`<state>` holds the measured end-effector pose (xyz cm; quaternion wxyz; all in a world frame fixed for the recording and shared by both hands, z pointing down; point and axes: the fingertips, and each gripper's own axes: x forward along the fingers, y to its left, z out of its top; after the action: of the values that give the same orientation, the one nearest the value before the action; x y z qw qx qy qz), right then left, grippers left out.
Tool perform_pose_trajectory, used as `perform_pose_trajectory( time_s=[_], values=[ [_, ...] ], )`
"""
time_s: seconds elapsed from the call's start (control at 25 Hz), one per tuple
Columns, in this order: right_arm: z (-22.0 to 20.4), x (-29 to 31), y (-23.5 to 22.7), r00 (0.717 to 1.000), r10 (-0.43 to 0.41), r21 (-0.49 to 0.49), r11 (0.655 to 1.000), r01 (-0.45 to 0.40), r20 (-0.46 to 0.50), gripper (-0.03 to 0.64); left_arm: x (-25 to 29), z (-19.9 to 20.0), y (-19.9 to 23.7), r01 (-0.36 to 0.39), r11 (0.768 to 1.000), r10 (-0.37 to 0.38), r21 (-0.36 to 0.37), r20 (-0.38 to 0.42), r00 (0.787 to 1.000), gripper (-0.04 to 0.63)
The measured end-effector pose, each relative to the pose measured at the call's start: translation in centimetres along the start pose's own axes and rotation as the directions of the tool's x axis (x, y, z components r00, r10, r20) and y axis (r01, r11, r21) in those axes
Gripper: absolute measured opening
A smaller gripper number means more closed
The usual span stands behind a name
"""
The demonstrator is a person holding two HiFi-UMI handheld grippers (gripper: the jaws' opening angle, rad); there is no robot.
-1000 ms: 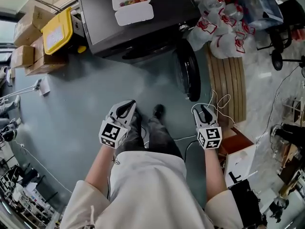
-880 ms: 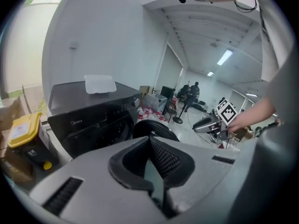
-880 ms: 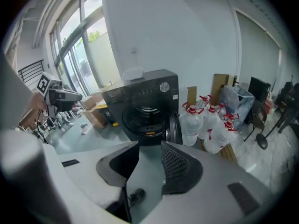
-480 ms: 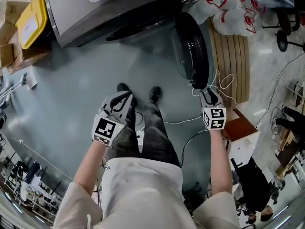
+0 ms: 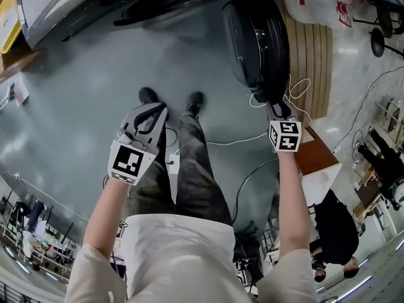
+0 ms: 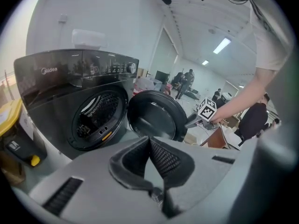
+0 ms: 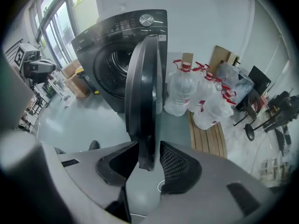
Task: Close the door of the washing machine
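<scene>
Right gripper (image 5: pixel 276 108) (image 7: pixel 148 146) has its jaws apart astride the free edge of the door (image 5: pixel 259 36) (image 7: pixel 142 92). They have just been opening, and a gap shows between the right pad and the door's rim. Left gripper (image 5: pixel 150 110) (image 6: pixel 149 141) is closed, tips together with nothing between them, and hangs above the person's left leg in the lower left of the head view.

In the head view the door stands swung wide, running from the top centre down to the right gripper. The right gripper view sees it edge-on. The washer (image 5: pixel 76 2) (image 6: pixel 70 92) (image 7: pixel 117 45) fills the upper left of the head view. Bare grey floor (image 5: pixel 82 93) spreads between its front and the door, with the person's shoes (image 5: pixel 194 100) near the centre. Right of the door a slatted wooden pallet (image 5: pixel 312 62) (image 7: pixel 208 143) lies close by, and a white cable (image 5: pixel 297 96) loops on the floor just beside the door's edge.

In the left gripper view the drum (image 6: pixel 96 118) gapes dark, its perforated wall visible. What lies inside cannot be made out. A white box (image 6: pixel 88 37) rests on the washer's top. A yellow-lidded bin (image 6: pixel 9 125) sits at the left edge of the left gripper view. Bagged water bottles (image 7: pixel 196 97) (image 5: pixel 315 5) crowd the far end of the pallet.
</scene>
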<state>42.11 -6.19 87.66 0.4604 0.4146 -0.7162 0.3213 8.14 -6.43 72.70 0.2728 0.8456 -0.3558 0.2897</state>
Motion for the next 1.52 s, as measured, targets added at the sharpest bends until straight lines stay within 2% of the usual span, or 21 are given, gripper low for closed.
perform_pose_trajectory(
  time_s=[0.36, 0.48, 0.68, 1.12, 1.52],
  values=[
    [-0.7, 1.8, -0.1, 0.999, -0.021, -0.026, 0.999, 0.023, 0.050, 0.143, 4.1, -4.1, 0.6, 0.002, 1.000, -0.002, 0.019, -0.021, 1.000, 0.009],
    [-1.0, 1.8, 0.0, 0.998, -0.046, -0.068, 0.996, 0.049, 0.044, 0.124, 4.8, -5.4, 0.0, 0.010, 1.000, -0.010, 0.014, -0.027, 1.000, 0.009],
    [-1.1, 2.0, 1.7, 0.999, -0.042, -0.075, 0.996, 0.045, 0.032, 0.115, 4.7, -6.9, 0.0, 0.014, 1.000, -0.014, 0.000, -0.033, 0.999, 0.009],
    [0.7, 3.8, 10.4, 0.999, 0.027, -0.050, 0.998, -0.026, 0.020, 0.141, 1.2, -9.8, 4.3, -0.045, 0.998, 0.044, -0.043, -0.024, 0.999, 0.009],
    [4.6, 6.1, 19.8, 0.997, 0.072, 0.062, 0.995, -0.074, 0.032, 0.167, -2.8, -13.5, 9.3, -0.097, 0.992, 0.094, -0.087, -0.031, 0.995, 0.009]
  ],
)
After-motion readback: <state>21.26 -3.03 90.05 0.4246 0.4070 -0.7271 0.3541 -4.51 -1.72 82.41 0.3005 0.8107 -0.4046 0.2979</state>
